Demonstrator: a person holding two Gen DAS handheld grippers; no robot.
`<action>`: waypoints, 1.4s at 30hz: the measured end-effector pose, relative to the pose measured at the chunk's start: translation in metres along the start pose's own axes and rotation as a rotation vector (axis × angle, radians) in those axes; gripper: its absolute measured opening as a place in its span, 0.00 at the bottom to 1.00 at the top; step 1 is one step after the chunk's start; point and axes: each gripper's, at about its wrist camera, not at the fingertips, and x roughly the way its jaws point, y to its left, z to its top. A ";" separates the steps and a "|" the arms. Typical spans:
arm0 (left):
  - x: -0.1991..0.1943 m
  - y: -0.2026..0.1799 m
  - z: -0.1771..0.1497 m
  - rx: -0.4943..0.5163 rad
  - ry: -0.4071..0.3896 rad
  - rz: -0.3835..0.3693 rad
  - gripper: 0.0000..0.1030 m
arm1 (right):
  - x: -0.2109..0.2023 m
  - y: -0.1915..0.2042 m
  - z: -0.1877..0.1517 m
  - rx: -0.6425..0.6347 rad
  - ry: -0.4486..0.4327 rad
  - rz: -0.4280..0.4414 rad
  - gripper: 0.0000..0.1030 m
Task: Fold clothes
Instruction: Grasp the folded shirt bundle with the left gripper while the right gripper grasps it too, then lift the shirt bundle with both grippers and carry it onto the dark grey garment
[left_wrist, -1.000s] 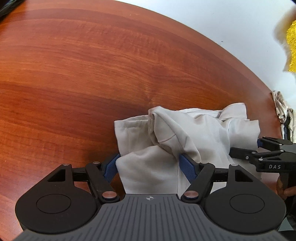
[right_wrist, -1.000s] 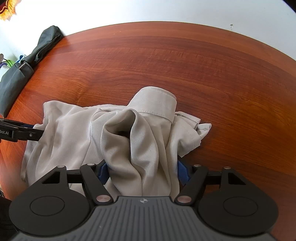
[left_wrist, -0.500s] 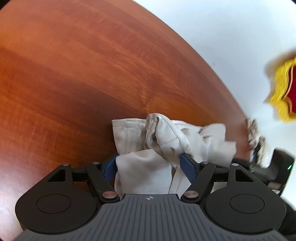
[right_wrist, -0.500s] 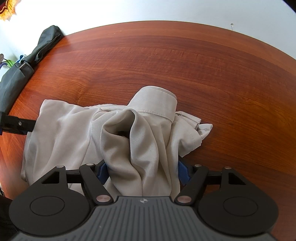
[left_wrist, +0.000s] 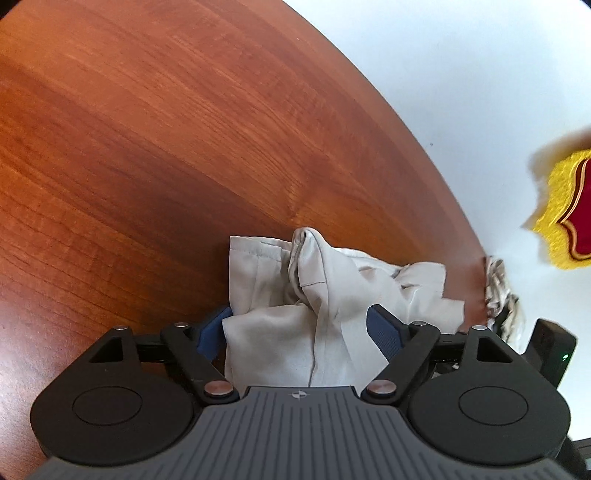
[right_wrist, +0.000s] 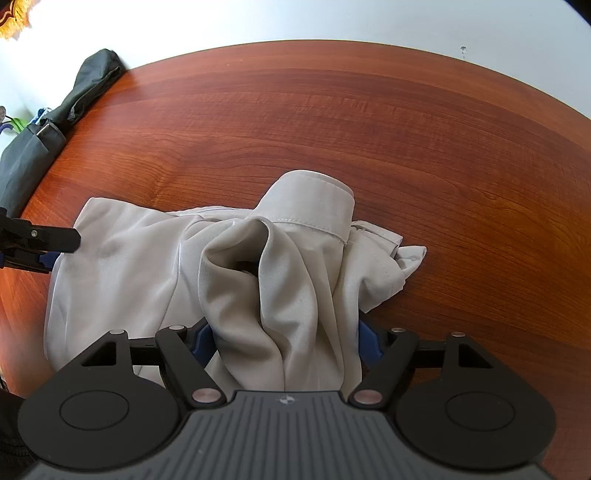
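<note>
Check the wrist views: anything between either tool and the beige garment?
Nothing visible. The beige garment already bunches up between the open jaws of the right tool, and likewise sits between those of the left tool, which have just been opening. Only bare wooden table surrounds it.

The tabletop (right_wrist: 369, 122) is reddish wood grain with a smooth, faintly glossy finish. The shirt (right_wrist: 295, 280) is pale beige cloth, thin and soft, with a slight sheen and stitched hems. The right tongs (right_wrist: 284, 339) and left tongs (left_wrist: 299, 328) are matt black plastic with ribbed grey housings, dull metal rivets and blue ridged pads. A dark bag (right_wrist: 40, 140) looks like matt woven fabric.
</note>
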 end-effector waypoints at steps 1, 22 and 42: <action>0.001 -0.001 0.000 0.003 0.001 0.004 0.79 | 0.000 0.000 0.000 0.000 0.000 0.000 0.77; -0.001 -0.043 -0.026 0.278 -0.025 0.080 0.15 | -0.021 0.017 -0.005 0.024 -0.057 0.058 0.25; -0.135 -0.052 -0.104 0.191 -0.284 0.236 0.14 | -0.083 0.112 -0.018 -0.106 -0.116 0.259 0.23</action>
